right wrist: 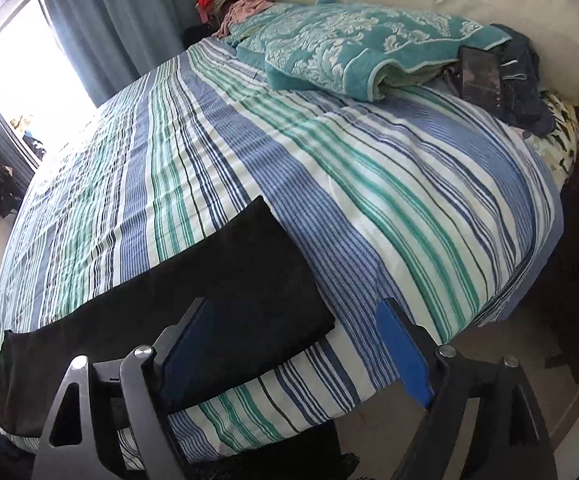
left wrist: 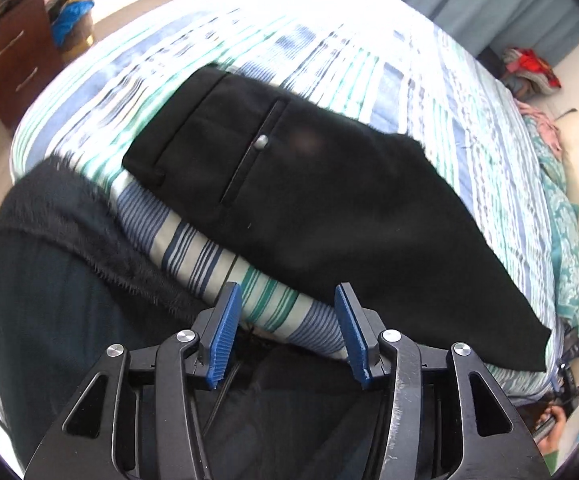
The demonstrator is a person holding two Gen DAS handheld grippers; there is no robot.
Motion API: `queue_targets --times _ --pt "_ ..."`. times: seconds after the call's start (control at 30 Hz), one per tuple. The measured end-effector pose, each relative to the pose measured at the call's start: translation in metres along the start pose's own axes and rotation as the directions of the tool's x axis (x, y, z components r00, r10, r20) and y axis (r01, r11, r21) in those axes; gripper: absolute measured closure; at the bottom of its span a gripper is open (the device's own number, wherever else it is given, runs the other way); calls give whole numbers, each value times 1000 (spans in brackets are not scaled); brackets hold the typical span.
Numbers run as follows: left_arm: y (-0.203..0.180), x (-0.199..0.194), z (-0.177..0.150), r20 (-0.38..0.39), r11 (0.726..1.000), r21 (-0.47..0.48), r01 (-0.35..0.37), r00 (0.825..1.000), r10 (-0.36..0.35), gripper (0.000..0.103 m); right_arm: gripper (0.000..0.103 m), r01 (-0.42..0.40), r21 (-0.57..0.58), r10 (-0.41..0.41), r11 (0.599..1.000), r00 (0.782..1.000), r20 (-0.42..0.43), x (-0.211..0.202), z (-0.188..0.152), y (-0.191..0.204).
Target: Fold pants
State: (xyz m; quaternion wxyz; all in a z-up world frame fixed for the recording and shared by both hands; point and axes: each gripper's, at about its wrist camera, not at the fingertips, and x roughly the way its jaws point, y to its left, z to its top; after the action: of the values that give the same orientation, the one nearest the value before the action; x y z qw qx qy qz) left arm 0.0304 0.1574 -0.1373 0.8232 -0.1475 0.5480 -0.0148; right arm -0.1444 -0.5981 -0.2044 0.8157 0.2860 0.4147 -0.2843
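Black pants (left wrist: 309,192) lie flat on the striped bedspread (left wrist: 329,56), folded leg on leg, waistband at the far left, a buttoned back pocket (left wrist: 263,142) facing up, leg hems at the right. My left gripper (left wrist: 287,296) is open and empty, above the bed's near edge just short of the pants. In the right wrist view the leg end of the pants (right wrist: 225,292) lies at the bed's near edge. My right gripper (right wrist: 293,312) is open and empty, with its left finger over the hem.
A fuzzy black cloth (left wrist: 73,220) lies at the bed's near left corner. A teal quilt (right wrist: 353,44), dark clothes and a tablet (right wrist: 481,74) sit at the headboard. A brown dresser (left wrist: 13,60) stands beyond the bed. A window (right wrist: 29,80) and curtain are at the far side.
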Motion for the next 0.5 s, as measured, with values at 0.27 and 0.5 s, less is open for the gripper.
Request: queue_targets --times 0.27,0.5 --pt "-66 77 78 268 941 335 -40 962 -54 35 20 -90 20 90 996 996 13 6 2 28" --pt "-44 153 90 232 913 320 -255 955 185 74 19 -149 -75 146 986 989 -34 14 16 25"
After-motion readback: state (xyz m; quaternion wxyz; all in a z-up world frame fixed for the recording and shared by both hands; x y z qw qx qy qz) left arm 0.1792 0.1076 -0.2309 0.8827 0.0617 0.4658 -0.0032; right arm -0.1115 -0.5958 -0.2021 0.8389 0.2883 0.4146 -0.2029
